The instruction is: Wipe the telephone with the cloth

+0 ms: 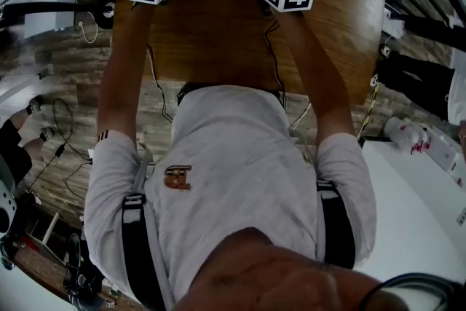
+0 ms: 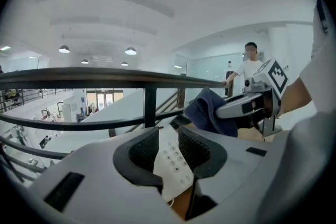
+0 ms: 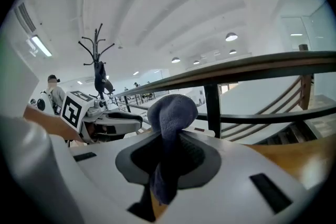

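Your white shirt (image 1: 233,178) filled the near part of the head view, and both your forearms stretched from it toward the far edge, above the wooden table (image 1: 218,33). Your left gripper (image 2: 169,150) had its jaws pressed on the white telephone (image 2: 170,162), which stood between them with the keypad in sight. Your right gripper (image 3: 165,157) pinched the dark blue cloth (image 3: 170,113), and the cloth rose as a rounded bundle above the jaws. It was just right of the telephone's far end; whether the two touched could not be told. A black railing (image 2: 105,78) ran on the far side.
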A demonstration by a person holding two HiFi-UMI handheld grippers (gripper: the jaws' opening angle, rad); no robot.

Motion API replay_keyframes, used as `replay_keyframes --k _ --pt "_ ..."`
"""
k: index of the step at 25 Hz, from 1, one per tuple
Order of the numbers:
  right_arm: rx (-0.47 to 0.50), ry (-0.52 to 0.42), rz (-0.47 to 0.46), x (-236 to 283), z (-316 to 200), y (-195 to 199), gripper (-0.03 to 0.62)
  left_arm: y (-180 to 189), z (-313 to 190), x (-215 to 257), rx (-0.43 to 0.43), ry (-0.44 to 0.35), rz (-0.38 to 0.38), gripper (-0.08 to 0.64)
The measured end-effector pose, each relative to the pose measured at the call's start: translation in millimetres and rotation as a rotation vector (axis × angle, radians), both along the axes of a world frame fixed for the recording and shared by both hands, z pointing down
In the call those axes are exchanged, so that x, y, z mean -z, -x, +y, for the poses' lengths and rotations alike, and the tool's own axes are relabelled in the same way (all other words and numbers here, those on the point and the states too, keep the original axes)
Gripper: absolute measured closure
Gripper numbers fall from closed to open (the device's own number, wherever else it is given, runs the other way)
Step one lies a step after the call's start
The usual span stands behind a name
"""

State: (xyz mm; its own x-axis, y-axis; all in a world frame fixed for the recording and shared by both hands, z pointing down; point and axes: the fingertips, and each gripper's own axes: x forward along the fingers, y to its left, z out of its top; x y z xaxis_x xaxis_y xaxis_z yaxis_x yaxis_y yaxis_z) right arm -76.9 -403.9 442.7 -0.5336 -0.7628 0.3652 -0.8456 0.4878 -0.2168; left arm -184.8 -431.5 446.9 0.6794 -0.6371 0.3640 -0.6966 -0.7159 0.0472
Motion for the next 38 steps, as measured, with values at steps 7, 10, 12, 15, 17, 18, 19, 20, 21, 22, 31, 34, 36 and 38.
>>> replay_keyframes --k 7,10,12,15,17,18,19,20,21,22,31,34,36,38 --pt "0.06 -0.132 -0.059 58 32 13 0.514 -13 44 80 0.007 -0.159 0.198 0.49" --pt "0.08 -0.191 -0.07 78 42 17 0.514 -13 57 103 0.01 -0.211 0.247 0.513" --pt "0.091 -0.231 -0.077 91 49 19 0.514 -12 65 115 0.009 -0.241 0.27 0.523" --pt "0.103 -0.29 -0.106 110 60 20 0.514 -13 80 128 0.002 -0.278 0.288 0.531" --pt "0.108 -0.328 -0.13 120 68 19 0.514 -13 89 134 0.004 -0.302 0.299 0.535" --pt "0.111 -0.344 -0.14 124 71 18 0.514 -12 94 137 0.009 -0.31 0.307 0.537" --pt "0.115 -0.359 -0.149 127 75 17 0.514 -12 97 140 0.014 -0.316 0.317 0.537" --pt "0.122 -0.372 -0.157 130 79 17 0.514 -12 101 143 0.019 -0.318 0.33 0.539" --pt "0.131 -0.386 -0.164 132 83 17 0.514 -12 104 146 0.023 -0.322 0.346 0.54" --pt "0.142 -0.399 -0.169 135 87 17 0.514 -12 107 150 0.026 -0.327 0.362 0.541" --pt "0.206 -0.46 -0.199 144 126 21 0.514 -22 136 160 0.002 -0.384 0.374 0.541" --pt "0.216 -0.464 -0.206 145 133 22 0.514 -27 144 160 -0.015 -0.404 0.356 0.541" --pt "0.217 -0.463 -0.208 145 137 22 0.514 -28 150 160 -0.021 -0.406 0.354 0.541" --pt "0.217 -0.462 -0.206 144 142 20 0.514 -29 154 158 -0.02 -0.402 0.354 0.541"
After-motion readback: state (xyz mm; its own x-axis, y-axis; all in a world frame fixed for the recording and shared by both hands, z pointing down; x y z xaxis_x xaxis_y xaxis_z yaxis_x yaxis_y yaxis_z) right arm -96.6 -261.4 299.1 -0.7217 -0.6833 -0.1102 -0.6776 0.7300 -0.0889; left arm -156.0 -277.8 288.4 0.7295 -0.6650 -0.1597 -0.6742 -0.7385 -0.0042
